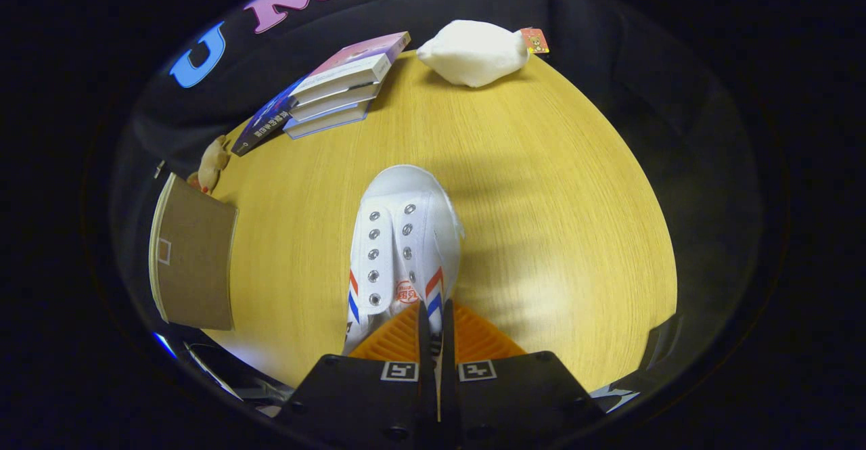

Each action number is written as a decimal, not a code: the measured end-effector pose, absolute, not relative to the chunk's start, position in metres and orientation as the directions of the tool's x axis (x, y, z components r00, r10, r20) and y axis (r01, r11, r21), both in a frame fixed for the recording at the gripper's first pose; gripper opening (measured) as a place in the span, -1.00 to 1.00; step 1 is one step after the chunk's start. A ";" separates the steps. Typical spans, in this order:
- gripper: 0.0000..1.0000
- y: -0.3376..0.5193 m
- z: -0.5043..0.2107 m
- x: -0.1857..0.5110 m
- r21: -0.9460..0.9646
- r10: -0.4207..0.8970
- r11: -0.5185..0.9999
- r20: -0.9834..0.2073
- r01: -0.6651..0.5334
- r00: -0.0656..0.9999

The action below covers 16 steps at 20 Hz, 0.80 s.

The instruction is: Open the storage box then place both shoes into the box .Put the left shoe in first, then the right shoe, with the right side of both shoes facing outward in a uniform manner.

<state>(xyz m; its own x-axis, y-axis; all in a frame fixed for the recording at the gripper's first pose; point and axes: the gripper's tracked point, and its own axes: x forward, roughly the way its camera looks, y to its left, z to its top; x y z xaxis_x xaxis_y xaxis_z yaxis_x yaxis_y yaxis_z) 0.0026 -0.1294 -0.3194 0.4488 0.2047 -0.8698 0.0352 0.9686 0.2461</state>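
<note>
Shoe [404, 247]: white canvas, metal eyelets, red and blue stripes; toe points away beyond the fingers, above the desk [541, 220]
Fingers: nearly closed, grasping the shoe's heel collar
Gripper [433, 338]: grips the thin rear edge, probably so the shoe hangs steady for carrying
Box [193, 260]: brown, left of the fingers

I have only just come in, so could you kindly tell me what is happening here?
A person is working a handheld gripper, whose fingers are nearly closed on the side wall of a white shoe near its opening. The shoe's toe points away over the wooden table. Beyond it lie a stack of books and a white stuffed bag. A brown cardboard piece and a small plush toy sit off to one side. Whether the shoe is lifted or resting is unclear.
</note>
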 end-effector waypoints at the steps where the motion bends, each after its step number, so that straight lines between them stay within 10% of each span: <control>1: -0.87 -0.123 -0.311 0.002 0.255 0.210 0.966 -0.865 0.038 0.455; 16: -0.87 0.028 -0.171 0.003 0.355 0.298 0.935 -0.771 -0.008 0.563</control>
<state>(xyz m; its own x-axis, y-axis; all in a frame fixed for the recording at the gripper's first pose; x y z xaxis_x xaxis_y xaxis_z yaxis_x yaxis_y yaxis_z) 0.0030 0.0285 -0.1711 0.5629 0.2975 -0.7711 -0.0085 0.9350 0.3546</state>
